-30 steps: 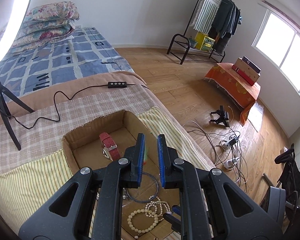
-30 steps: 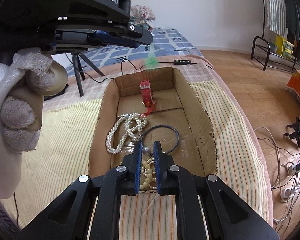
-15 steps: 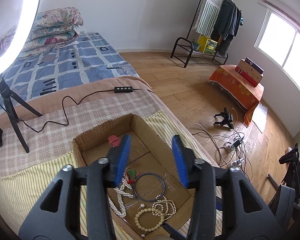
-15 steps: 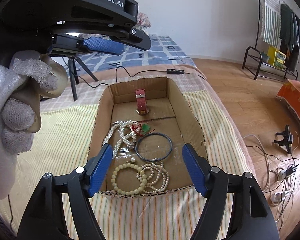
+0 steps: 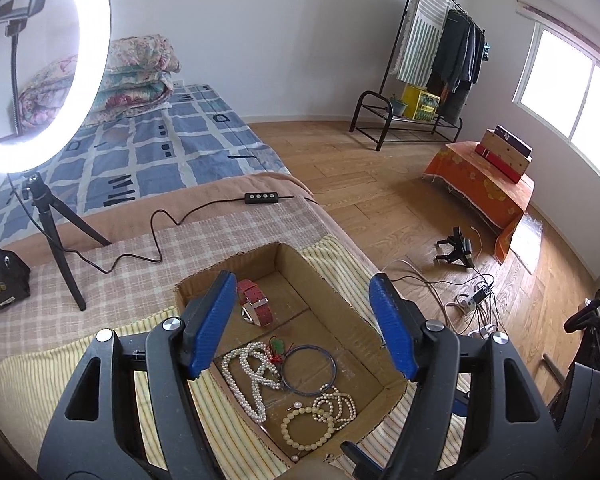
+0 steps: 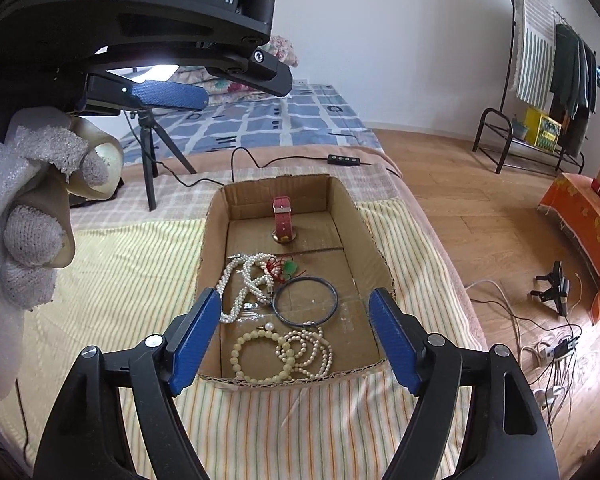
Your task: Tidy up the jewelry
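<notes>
1. Left gripper (image 5: pixel 302 322), in its own wrist view, stood with my blue-padded jaws spread wide and holding nothing, hovering over the shallow brown cardboard box (image 5: pixel 336 292) on the striped yellow bedcover (image 5: pixel 32 372). Inside the box lay a red leather-strap watch (image 5: pixel 254 306) at the far end, a long white pearl necklace (image 5: pixel 248 376), a thin dark blue bangle (image 5: pixel 308 370) and a cream bead bracelet (image 5: pixel 306 428) nearer me.

2. Right gripper (image 6: pixel 296 336), in its wrist view, was equally wide and empty above the box's near edge. My white-gloved left hand (image 6: pixel 24 240) gripped the left tool at the upper left. The bangle lay between the pearls and the bracelet.
</notes>
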A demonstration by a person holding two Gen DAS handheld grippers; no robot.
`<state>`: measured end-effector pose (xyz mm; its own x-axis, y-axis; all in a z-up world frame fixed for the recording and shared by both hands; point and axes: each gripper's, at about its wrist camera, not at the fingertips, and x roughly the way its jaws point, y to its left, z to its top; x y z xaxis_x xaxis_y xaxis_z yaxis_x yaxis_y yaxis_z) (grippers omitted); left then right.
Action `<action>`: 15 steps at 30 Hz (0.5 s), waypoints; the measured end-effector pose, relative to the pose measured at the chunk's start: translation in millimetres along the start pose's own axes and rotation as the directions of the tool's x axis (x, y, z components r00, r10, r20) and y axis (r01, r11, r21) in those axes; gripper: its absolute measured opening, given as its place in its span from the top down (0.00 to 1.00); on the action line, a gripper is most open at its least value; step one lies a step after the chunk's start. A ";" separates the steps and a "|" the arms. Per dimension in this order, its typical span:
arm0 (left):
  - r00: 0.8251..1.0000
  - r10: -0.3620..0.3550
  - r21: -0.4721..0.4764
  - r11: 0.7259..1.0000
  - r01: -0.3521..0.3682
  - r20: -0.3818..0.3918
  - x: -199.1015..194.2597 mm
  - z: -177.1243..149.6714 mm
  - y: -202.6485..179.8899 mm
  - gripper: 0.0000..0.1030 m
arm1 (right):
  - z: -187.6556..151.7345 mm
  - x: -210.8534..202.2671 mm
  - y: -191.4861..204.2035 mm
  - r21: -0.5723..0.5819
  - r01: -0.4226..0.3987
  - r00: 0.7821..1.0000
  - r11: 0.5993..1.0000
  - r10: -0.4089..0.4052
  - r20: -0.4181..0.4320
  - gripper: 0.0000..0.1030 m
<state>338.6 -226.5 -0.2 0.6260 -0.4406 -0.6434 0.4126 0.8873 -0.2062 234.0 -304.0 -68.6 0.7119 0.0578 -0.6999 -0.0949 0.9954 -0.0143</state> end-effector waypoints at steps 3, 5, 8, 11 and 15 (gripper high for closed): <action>1.000 0.008 -0.006 1.000 -0.008 0.016 -13.9 1.0 2.0 0.31 | 2.3 -9.8 3.6 -0.012 0.012 1.000 1.000 -0.012 0.013 0.23; 1.000 0.014 -0.008 1.000 -0.014 0.027 -23.1 1.1 2.8 0.31 | 3.5 -15.6 4.8 -0.014 0.019 1.000 1.000 -0.019 0.022 0.23; 0.999 0.029 -0.003 1.000 -0.029 0.045 -37.4 0.0 4.6 0.31 | 5.5 -25.2 7.3 -0.017 0.036 0.999 0.999 -0.035 0.037 0.23; 0.997 0.038 -0.007 0.999 -0.037 0.060 -52.4 -1.7 7.9 0.31 | 7.7 -35.5 9.5 -0.016 0.052 0.997 0.999 -0.051 0.053 0.23; 0.995 0.051 -0.009 0.999 -0.051 0.087 -74.7 -5.8 12.3 0.30 | 11.7 -51.5 14.1 -0.016 0.065 0.995 0.998 -0.064 0.082 0.23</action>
<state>293.1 -181.9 41.0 0.7013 -0.4047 -0.5868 0.3741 0.9097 -0.1803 204.1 -292.1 -24.4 0.7714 0.0001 -0.6363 -0.0594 0.9956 -0.0718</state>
